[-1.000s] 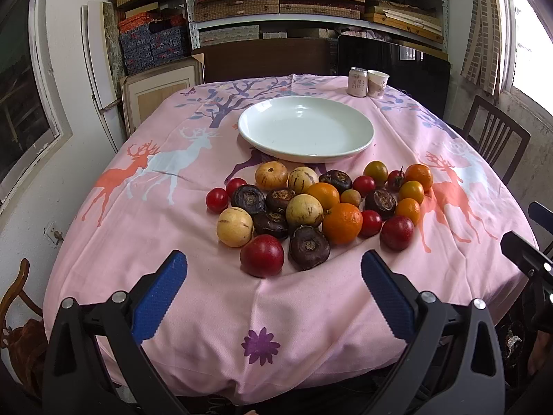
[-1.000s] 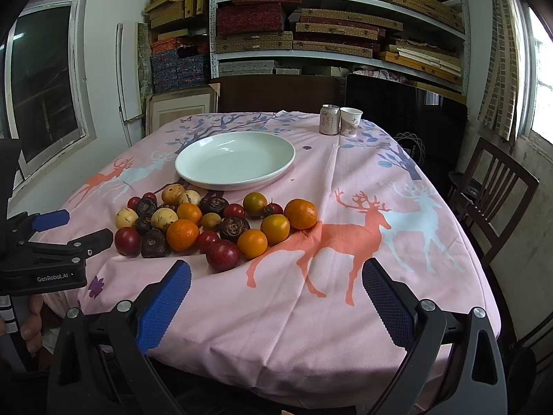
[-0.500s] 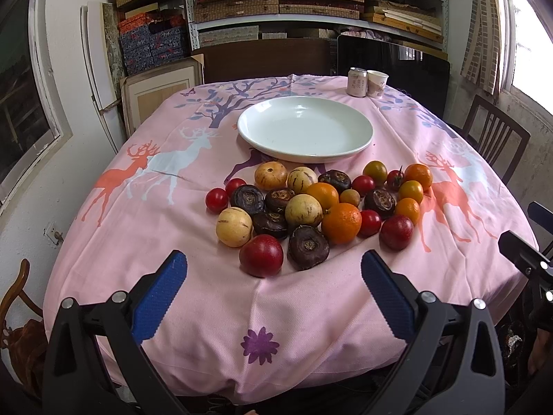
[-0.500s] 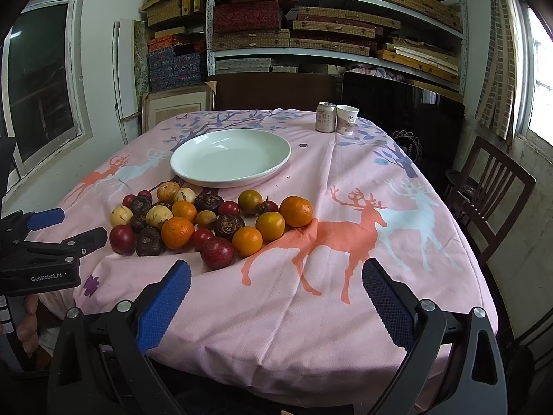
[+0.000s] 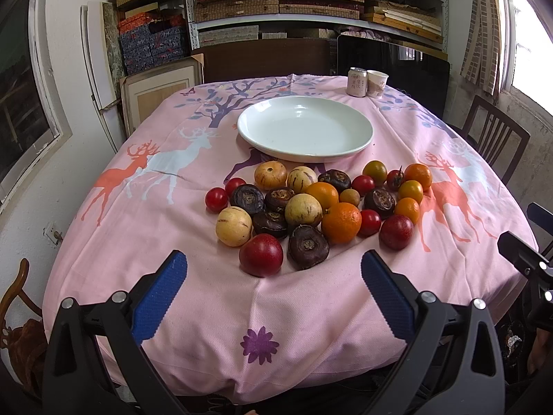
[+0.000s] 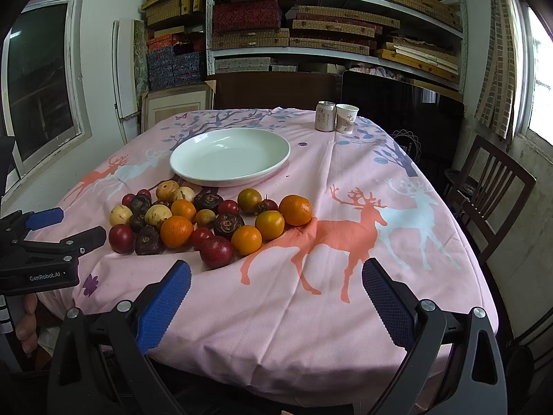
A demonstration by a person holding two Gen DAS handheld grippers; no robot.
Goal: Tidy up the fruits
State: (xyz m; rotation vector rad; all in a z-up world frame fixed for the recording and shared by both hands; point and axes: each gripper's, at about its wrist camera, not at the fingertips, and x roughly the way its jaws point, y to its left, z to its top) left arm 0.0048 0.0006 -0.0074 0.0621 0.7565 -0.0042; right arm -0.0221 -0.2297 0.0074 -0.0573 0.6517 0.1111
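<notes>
A: anything changing since a second ago?
B: barely. left gripper (image 5: 274, 295) and right gripper (image 6: 276, 297) are both hanging released at the near edge of the surface (image 6: 345, 311), grasping nothing; right view is drifting slightly

A: fruits?
B: fruit pile (image 5: 311, 207) is sitting untouched in front of the white plate (image 5: 249, 131), which is holding nothing. sorting isn't starting yet, looks like
</notes>
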